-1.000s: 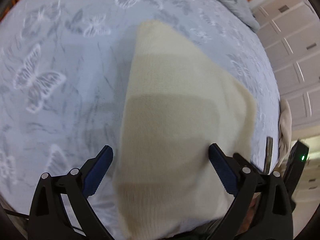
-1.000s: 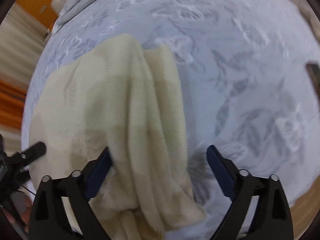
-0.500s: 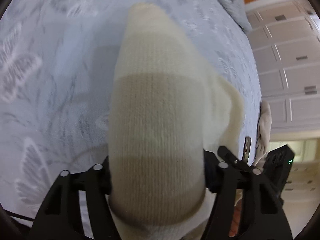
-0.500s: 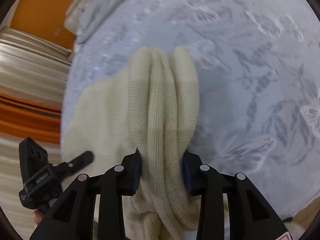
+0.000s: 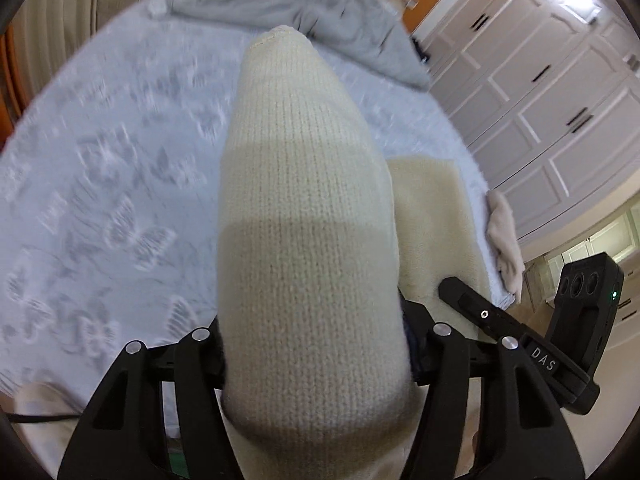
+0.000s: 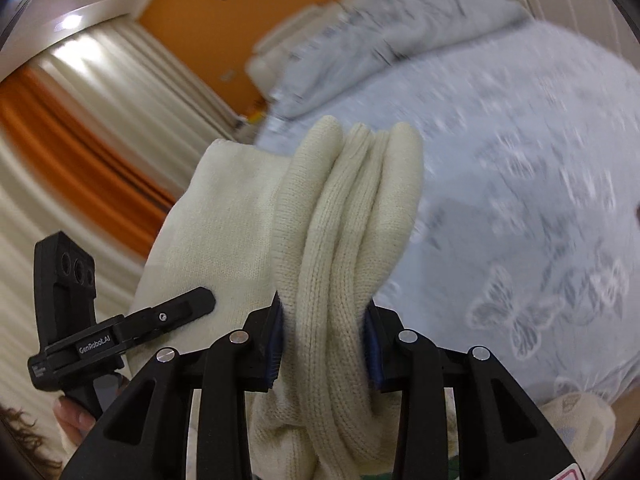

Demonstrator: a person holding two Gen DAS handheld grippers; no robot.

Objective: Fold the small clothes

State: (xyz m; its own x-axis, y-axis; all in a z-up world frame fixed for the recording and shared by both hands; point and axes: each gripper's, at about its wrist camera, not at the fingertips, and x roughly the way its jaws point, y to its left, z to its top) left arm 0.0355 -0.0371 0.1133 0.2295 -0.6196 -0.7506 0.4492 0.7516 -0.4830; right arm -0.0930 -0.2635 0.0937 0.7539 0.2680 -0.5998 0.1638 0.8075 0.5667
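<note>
Both the left gripper [image 5: 316,344] and right gripper [image 6: 324,340], jaws wide a second ago, now clamp the cream knitted garment [image 5: 304,216] and have raised its near edge off the butterfly-patterned bed [image 5: 104,184], beginning a fold.

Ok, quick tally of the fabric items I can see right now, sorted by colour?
Cream: 1, the knit sweater held up by both hand-held grippers
Beige: 1, a small garment at the bed's edge
Grey: 1, the rumpled duvet at the far end
Pale blue: 1, the butterfly-print bedsheet
Total: 4
</note>
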